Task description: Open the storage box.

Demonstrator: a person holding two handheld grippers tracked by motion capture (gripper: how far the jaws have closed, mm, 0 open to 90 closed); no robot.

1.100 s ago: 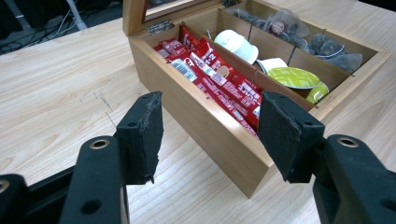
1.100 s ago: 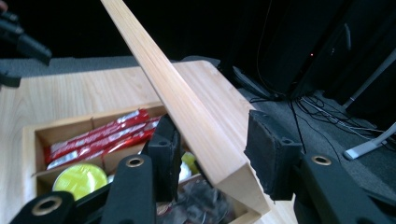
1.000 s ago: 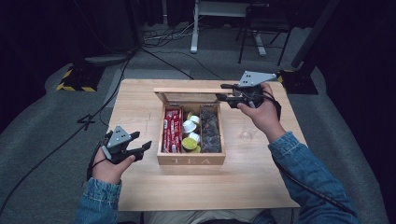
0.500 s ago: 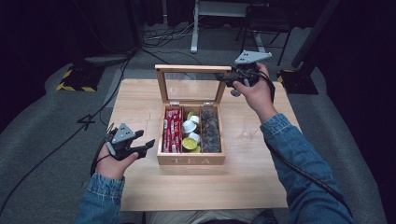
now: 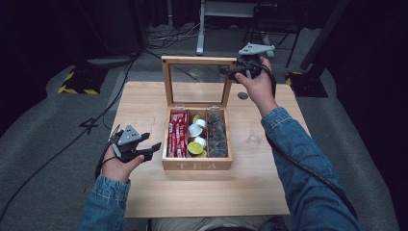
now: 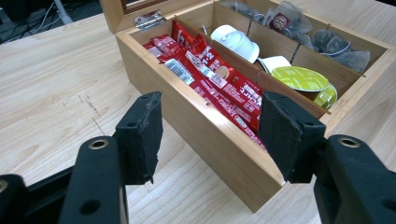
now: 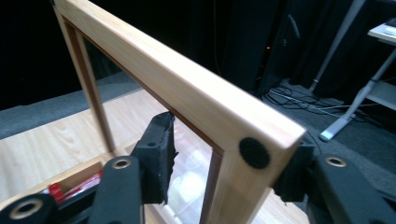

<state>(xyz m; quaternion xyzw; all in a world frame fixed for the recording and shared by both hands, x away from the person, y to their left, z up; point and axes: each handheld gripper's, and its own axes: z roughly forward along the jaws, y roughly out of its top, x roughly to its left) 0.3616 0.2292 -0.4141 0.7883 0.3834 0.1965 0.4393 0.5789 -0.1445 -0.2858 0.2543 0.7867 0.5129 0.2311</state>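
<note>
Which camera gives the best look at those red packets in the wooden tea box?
The left gripper view: the red packets lie close up, their printing visible, in the box's end compartment. The high view shows them small, as a red strip. In the right gripper view, just a red scrap shows.

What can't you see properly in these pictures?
- Tea box, high view: the labels on the red packets are too small to read.
- Lid, right gripper view: its corner hides the right jaw's pad, so touching can't be told.
- Dark bags, left gripper view: the top edge cuts off some of them.
- Glass, high view: faint, barely visible.
</note>
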